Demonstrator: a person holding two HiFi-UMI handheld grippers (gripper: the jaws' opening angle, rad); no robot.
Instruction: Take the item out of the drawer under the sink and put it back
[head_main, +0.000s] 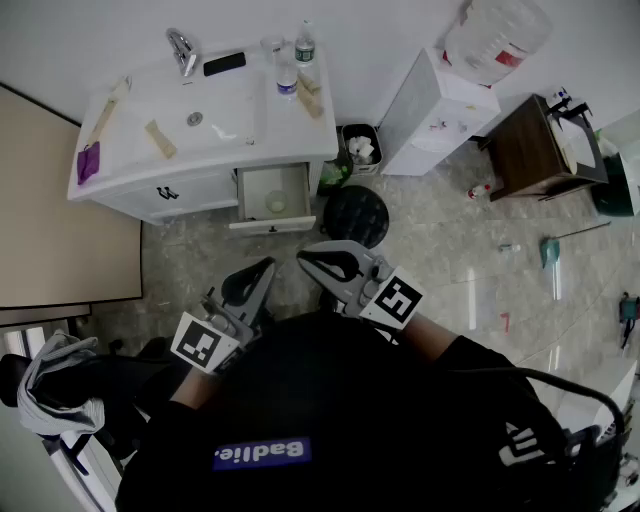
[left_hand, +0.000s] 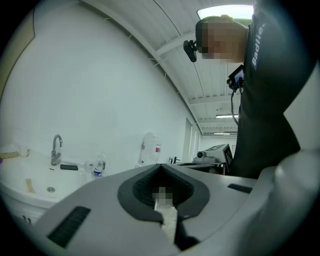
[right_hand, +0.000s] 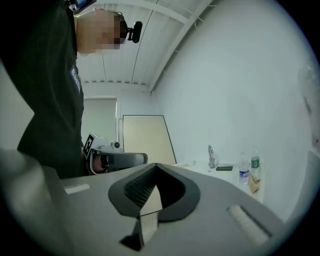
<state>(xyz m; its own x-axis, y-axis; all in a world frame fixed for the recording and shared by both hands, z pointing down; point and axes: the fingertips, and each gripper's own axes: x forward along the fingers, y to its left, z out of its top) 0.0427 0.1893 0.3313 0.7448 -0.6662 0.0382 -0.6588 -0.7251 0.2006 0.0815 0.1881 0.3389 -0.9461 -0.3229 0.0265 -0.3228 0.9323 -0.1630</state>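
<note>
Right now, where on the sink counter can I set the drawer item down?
Bare: the white countertop's front right corner, between the white basin and the edge above the open white drawer. Crowded: the back and right, with two clear water bottles, wooden pieces and a black phone. The left rim holds a purple item and a wooden brush.

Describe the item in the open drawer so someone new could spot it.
Find the white sink counter against the wall. Under its right end, one drawer stands pulled out. The item is the small pale round thing on its floor, the only thing in it.
</note>
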